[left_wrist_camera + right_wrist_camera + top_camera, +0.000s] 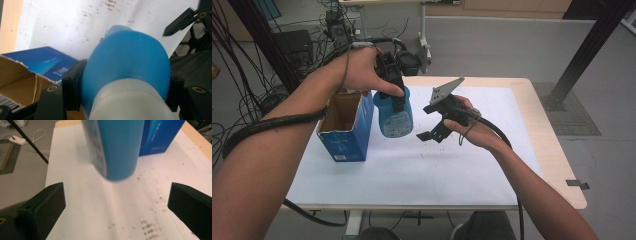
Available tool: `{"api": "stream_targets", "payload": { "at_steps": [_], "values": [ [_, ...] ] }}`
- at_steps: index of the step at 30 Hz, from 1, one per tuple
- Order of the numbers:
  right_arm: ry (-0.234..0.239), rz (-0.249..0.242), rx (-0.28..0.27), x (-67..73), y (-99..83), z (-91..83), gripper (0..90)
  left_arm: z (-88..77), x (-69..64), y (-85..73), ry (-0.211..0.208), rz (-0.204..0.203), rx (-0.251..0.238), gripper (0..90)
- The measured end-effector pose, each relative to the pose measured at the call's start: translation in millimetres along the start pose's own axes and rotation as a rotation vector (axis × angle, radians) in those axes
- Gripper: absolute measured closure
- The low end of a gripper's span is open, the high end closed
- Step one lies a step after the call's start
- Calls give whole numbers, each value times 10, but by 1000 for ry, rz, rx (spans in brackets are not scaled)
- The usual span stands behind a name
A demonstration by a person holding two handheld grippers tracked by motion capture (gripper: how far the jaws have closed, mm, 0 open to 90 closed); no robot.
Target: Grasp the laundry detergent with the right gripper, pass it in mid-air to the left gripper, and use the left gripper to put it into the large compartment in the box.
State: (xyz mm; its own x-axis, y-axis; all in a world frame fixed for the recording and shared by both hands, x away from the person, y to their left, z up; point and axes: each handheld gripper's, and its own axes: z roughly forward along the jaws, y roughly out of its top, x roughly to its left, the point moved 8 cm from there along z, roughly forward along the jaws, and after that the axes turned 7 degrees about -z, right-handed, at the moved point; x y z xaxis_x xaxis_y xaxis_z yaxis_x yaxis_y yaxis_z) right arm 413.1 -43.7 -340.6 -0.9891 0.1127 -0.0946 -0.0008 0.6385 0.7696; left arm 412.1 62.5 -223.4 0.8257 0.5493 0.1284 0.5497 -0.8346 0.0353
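Above the desk (462, 170), left fingers (72, 85) clench the blue bottle (394, 116) lifted beside its box (346, 131); right gripper (432, 122) spread, released

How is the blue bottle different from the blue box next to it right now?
The bottle is rounded plastic, while the box is square-edged cardboard. The bottle hangs above the table, clamped near its white cap by the left tongs; the box stands on the table, untouched. The box has its top torn open; the bottle's cap is on. Both are blue with printed labels.
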Motion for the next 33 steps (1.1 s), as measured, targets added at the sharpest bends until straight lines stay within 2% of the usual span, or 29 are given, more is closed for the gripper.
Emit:
{"api": "stream_targets", "payload": {
  "at_steps": [4, 6, 10, 13, 19, 22, 26, 30, 33],
  "values": [
    [-11, 7, 25, -10, -118, -104, 5, -67, 49, -30, 6, -42, -3, 353],
    [-27, 24, 39, -39, -182, -167, 5, -100, 80, -47, 13, -66, -1, 353],
    [-61, 20, 50, -81, -274, -340, 4, -179, 175, -87, 27, -113, 1, 353],
    [-84, 25, 70, -108, -343, -470, 4, -261, 267, -128, 35, -162, 1, 353],
    [-109, 65, 107, -171, -525, -718, 4, -452, 446, -217, 41, -262, -15, 354],
    [-134, 89, 123, -206, -603, -858, 4, -556, 546, -278, 49, -335, -13, 354],
    [-182, 105, 151, -233, -679, -1043, 4, -676, 685, -353, 48, -492, -17, 355],
    [-205, 138, 168, -239, -762, -1194, 4, -809, 798, -433, 39, -612, -29, 355],
    [-214, 164, 180, -245, -836, -1277, 4, -899, 862, -485, 39, -682, -33, 356]
  ]
}}
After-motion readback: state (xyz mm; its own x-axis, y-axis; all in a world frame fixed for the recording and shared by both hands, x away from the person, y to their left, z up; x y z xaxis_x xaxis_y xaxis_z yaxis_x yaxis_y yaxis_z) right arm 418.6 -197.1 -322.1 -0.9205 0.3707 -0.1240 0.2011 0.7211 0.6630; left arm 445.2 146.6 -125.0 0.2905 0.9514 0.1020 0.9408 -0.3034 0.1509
